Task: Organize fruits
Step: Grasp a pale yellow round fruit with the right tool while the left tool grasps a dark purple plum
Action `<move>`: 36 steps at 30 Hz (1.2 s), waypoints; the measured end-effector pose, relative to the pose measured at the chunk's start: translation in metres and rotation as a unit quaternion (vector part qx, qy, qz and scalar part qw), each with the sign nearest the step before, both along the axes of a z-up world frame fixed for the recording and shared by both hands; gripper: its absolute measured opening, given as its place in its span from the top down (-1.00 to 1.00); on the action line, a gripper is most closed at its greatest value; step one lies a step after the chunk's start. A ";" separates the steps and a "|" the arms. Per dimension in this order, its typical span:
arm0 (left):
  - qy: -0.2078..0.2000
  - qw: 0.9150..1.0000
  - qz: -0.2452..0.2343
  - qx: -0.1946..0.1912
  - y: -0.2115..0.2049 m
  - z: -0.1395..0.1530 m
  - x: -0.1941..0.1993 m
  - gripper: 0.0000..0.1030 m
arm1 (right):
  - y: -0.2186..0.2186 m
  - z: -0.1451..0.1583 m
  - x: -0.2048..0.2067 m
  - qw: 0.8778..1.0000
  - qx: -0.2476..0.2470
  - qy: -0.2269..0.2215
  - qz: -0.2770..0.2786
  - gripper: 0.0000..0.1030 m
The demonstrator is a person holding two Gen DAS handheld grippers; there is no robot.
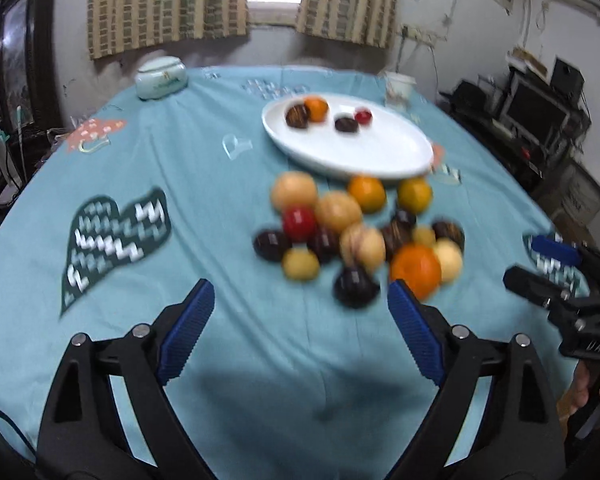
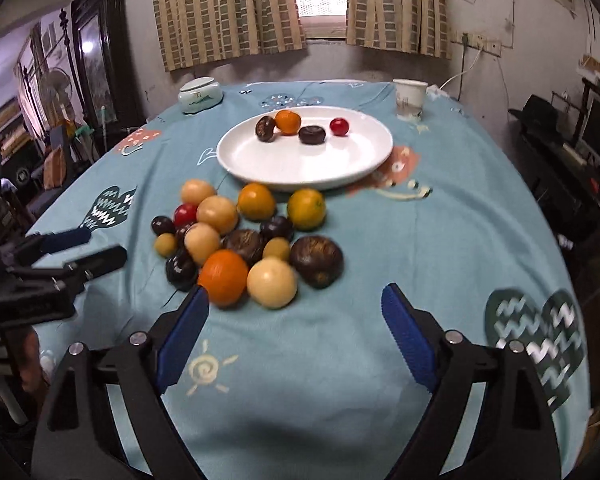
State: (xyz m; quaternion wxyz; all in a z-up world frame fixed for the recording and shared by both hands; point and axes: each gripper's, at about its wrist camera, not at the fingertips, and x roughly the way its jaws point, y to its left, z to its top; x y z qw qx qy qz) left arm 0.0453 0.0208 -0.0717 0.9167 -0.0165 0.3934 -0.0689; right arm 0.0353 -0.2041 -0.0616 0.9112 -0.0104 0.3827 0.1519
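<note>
A white oval plate (image 2: 300,164) (image 1: 364,152) on the blue tablecloth holds several small fruits: an orange one (image 2: 288,121), two dark ones and a red one (image 2: 339,126). A pile of loose fruits (image 2: 244,240) (image 1: 356,236) lies in front of the plate: oranges, pale yellow, dark and red ones. My left gripper (image 1: 300,304) is open and empty, just short of the pile. My right gripper (image 2: 296,308) is open and empty, its left pad (image 2: 188,320) by a big orange (image 2: 223,277). Each gripper also shows in the other's view, the right (image 1: 556,264) and the left (image 2: 80,248).
A pale lidded jar (image 2: 201,95) (image 1: 162,78) stands at the table's far left. A paper cup (image 2: 409,98) (image 1: 398,89) stands at the far right. Dark furniture stands beyond the table on both sides.
</note>
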 end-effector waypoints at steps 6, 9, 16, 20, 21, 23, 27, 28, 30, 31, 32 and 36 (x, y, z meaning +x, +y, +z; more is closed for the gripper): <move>-0.002 1.000 -0.002 0.008 -0.004 -0.003 -0.006 -0.75 | 0.010 -0.016 0.016 0.999 0.008 0.030 0.026 -0.10; 0.000 1.000 -0.003 0.007 -0.002 -0.005 -0.007 -0.75 | 0.016 -0.026 0.026 0.998 0.004 0.045 0.032 -0.06; 0.010 1.000 -0.009 -0.004 0.003 -0.008 -0.004 -0.75 | 0.025 -0.043 0.048 0.998 -0.004 0.057 0.031 0.09; 0.016 1.000 -0.024 -0.002 -0.008 -0.011 -0.001 -0.75 | 0.027 -0.049 0.065 0.996 0.015 0.081 0.044 0.27; 0.016 1.000 -0.026 -0.001 -0.010 -0.012 0.000 -0.75 | 0.027 -0.049 0.064 0.996 0.014 0.080 0.045 0.28; 0.023 0.999 -0.037 -0.002 -0.017 -0.015 0.003 -0.72 | 0.022 -0.046 0.058 0.995 0.023 0.090 0.043 0.28; 0.028 0.998 -0.056 0.002 -0.027 -0.020 0.009 -0.38 | 0.001 -0.022 0.027 0.997 0.023 0.070 0.018 0.28; 0.031 0.998 -0.060 0.002 -0.029 -0.022 0.012 -0.30 | -0.007 -0.016 0.017 0.998 0.022 0.063 0.010 0.28; 0.044 0.997 -0.069 0.000 -0.033 -0.028 0.019 0.19 | -0.017 -0.013 0.008 0.997 0.034 0.063 0.003 0.28; 0.053 0.996 -0.075 0.002 -0.035 -0.033 0.022 0.24 | -0.021 -0.012 0.004 0.997 0.041 0.064 0.001 0.28; 0.058 0.995 -0.077 0.007 -0.038 -0.036 0.025 0.25 | -0.026 -0.013 0.001 0.997 0.048 0.065 -0.003 0.28; 0.052 0.994 -0.086 0.034 -0.049 -0.040 0.030 0.24 | -0.035 -0.017 -0.004 0.996 0.061 0.072 -0.008 0.28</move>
